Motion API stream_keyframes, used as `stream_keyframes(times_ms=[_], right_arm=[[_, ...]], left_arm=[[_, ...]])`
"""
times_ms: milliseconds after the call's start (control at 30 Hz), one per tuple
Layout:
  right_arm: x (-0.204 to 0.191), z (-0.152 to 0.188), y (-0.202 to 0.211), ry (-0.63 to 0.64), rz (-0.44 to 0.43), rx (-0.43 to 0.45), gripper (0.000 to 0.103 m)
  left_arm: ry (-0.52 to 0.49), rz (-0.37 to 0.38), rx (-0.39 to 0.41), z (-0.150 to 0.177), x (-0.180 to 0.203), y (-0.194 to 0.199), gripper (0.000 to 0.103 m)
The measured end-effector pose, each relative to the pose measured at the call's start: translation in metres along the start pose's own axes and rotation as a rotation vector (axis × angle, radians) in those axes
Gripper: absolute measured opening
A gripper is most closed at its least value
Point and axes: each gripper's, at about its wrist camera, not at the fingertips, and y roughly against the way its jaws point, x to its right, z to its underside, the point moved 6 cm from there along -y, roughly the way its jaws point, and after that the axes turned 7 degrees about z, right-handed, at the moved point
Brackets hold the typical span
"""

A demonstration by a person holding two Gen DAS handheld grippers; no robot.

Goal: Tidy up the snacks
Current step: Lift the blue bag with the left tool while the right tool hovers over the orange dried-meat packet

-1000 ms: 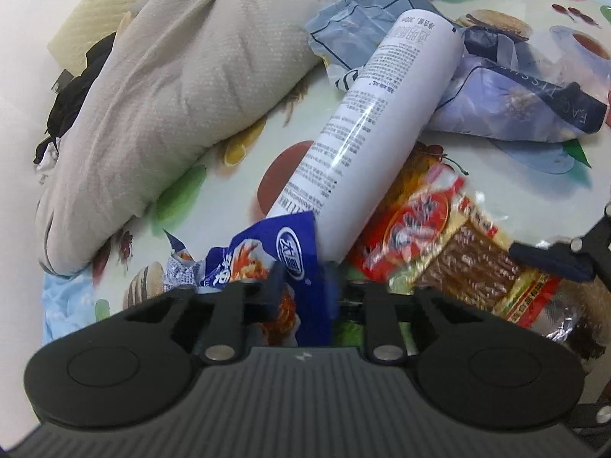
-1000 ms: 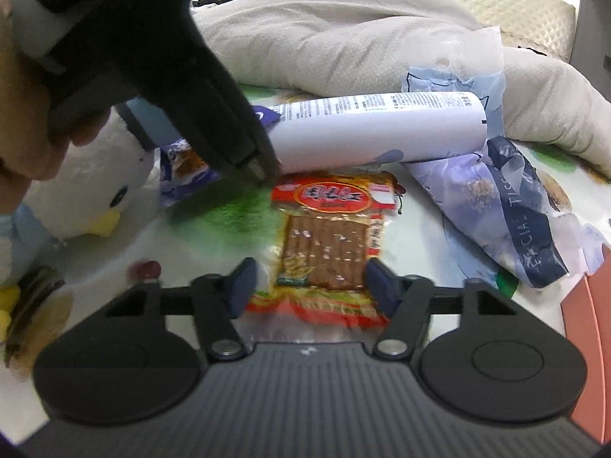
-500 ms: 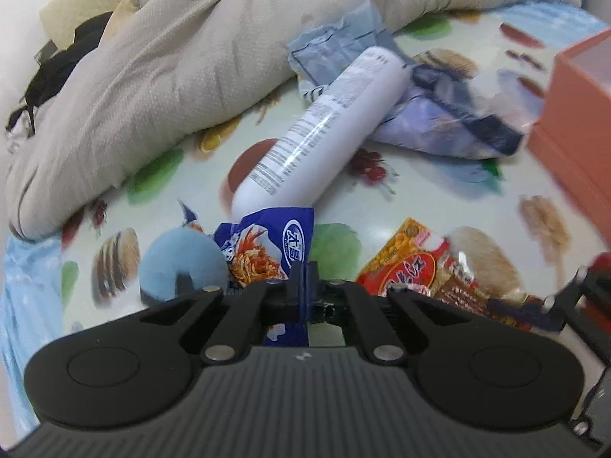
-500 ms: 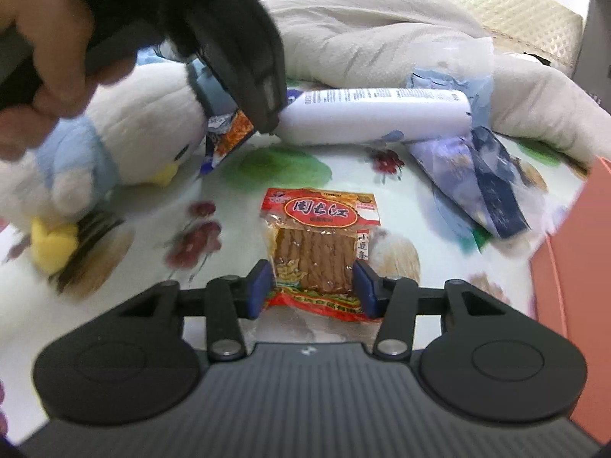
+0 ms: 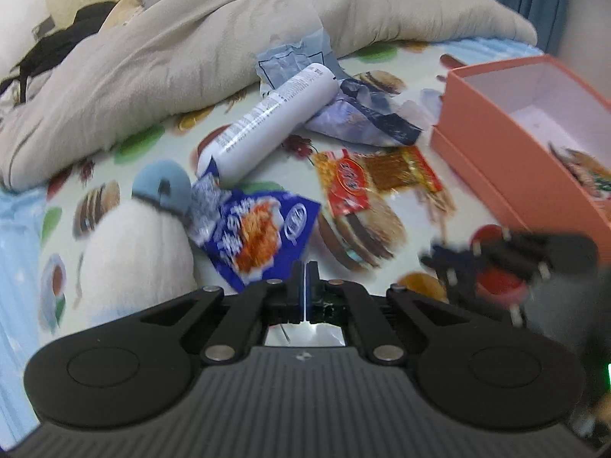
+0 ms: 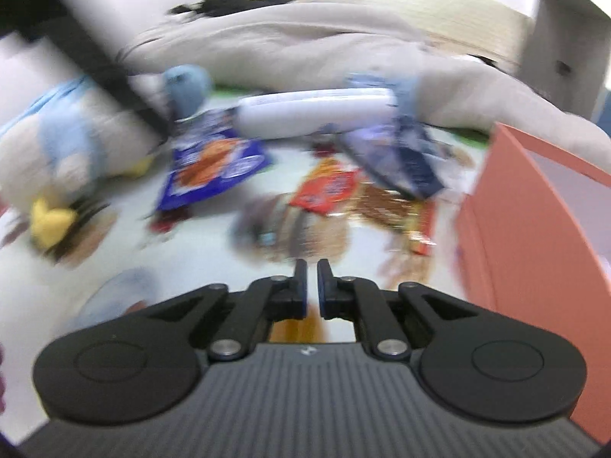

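Print on blue snack packet [image 5: 255,229] and white tube [image 5: 273,116] blurred, unreadable

a white bottle [image 5: 267,122] lies on its side on the food-print bedsheet [image 5: 385,53]; a crumpled blue plastic bag [image 5: 359,114] touches its far end; a white-and-blue plush toy [image 5: 141,244] sits near its cap; a beige blanket [image 5: 160,49] is bunched behind.

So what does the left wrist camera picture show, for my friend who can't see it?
The left gripper is shut, pinching the corner of a blue snack bag above a food-print sheet. Nearby are a red snack packet, a white tube, a plush penguin and an open orange box.
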Motion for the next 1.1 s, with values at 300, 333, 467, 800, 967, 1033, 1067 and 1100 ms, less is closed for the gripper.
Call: stream_keyframes(times_ms=[300,333,467,800,967,1033,1067,1100], right_arm=[[0.013,-0.016,-0.047,-0.058,-0.019,-0.004,0.075],[0.011,-0.017,-0.052,-0.058,-0.039,0.002,0.089],[-0.001,-0.023,-0.066,0.012,-0.038,0.028,0.090],[0.025,-0.037,-0.106,-0.104,0.005,0.012,0.090],[0.026,-0.038,-0.120,-0.086,0.067,-0.034,0.090],[0.027,-0.035,-0.119,-0.099,0.063,-0.044,0.089],[0.028,-0.033,-0.119,-0.111,0.048,-0.052,0.089],[0.029,-0.032,-0.116,-0.117,0.041,-0.055,0.085]], left_arm=[[0.261,0.084,0.050,-0.010,-0.035,-0.028,0.031],[0.282,0.081,0.037,-0.014,-0.038,-0.035,0.044],[0.307,0.019,-0.009,-0.034,-0.048,-0.068,0.082],[0.454,-0.151,-0.109,-0.063,-0.090,-0.117,0.095],[0.488,-0.228,-0.122,-0.068,-0.090,-0.133,0.095],[0.505,-0.232,-0.131,-0.067,-0.086,-0.138,0.094],[0.501,-0.233,-0.146,-0.065,-0.083,-0.141,0.093],[0.499,-0.225,-0.163,-0.064,-0.080,-0.146,0.089]])
